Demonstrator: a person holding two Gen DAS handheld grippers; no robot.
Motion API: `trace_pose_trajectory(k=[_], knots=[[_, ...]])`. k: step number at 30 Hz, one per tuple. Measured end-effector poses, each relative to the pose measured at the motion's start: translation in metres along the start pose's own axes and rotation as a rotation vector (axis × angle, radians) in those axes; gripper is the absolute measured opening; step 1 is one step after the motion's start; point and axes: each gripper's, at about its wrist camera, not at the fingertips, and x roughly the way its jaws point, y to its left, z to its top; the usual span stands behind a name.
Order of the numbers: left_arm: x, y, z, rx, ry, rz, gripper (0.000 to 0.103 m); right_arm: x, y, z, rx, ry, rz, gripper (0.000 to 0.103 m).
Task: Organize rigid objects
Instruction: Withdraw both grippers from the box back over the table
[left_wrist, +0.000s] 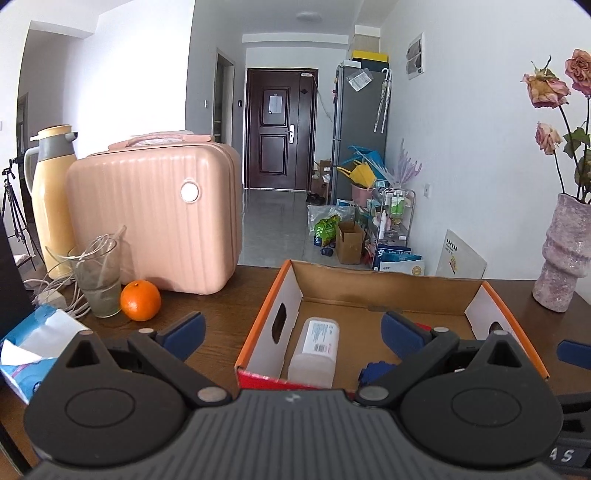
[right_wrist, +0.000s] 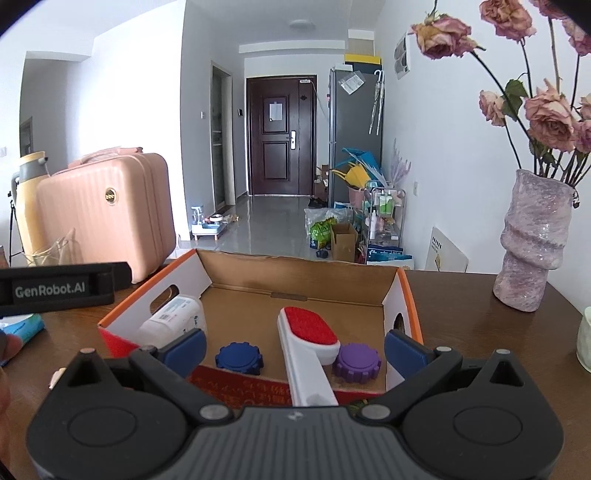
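An open cardboard box (right_wrist: 402, 291) with orange edges sits on a dark wooden table (right_wrist: 461, 295); inside it, against the left wall, lies a white bottle (right_wrist: 173, 317) on its side; a dark blue gear-shaped cap (right_wrist: 239, 359) and a purple gear-shaped cap (right_wrist: 356, 362) rest on the box floor near the front wall, with a white lint brush (right_wrist: 308, 339) between them, its red pad facing up and its handle reaching over the front edge; the right gripper (right_wrist: 295, 347) hangs spread wide above the front of the box, holding nothing, its blue pads (right_wrist: 184, 347) either side of the brush without touching it; the left gripper (left_wrist: 291, 328) is likewise released and empty, wide apart over the box's left front corner; left of the box stand a pink suitcase (left_wrist: 155, 218), an orange (left_wrist: 140, 300), a glass (left_wrist: 98, 280) and a yellow flask (left_wrist: 51, 199); a pink vase (right_wrist: 532, 240) of dried roses stands on the right.
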Motion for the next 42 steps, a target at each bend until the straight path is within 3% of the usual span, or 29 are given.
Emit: trace_pose_trajectory(k=[21,31,42], knots=[[-0.061,0.021,-0.044,0.012,0.028,-0.014,0.103,-0.072,0.004,-0.053,-0.004,-0.054,0.020,0.103],[-0.085,0.032,-0.067,0.005,0.054,-0.047,0.103,-0.096,0.001,-0.093,0.003,-0.044,0.017,0.103],[-0.099,0.040,-0.094,0.011,0.096,-0.074,0.103,-0.118,-0.018,-0.125,0.012,-0.007,-0.045,0.103]])
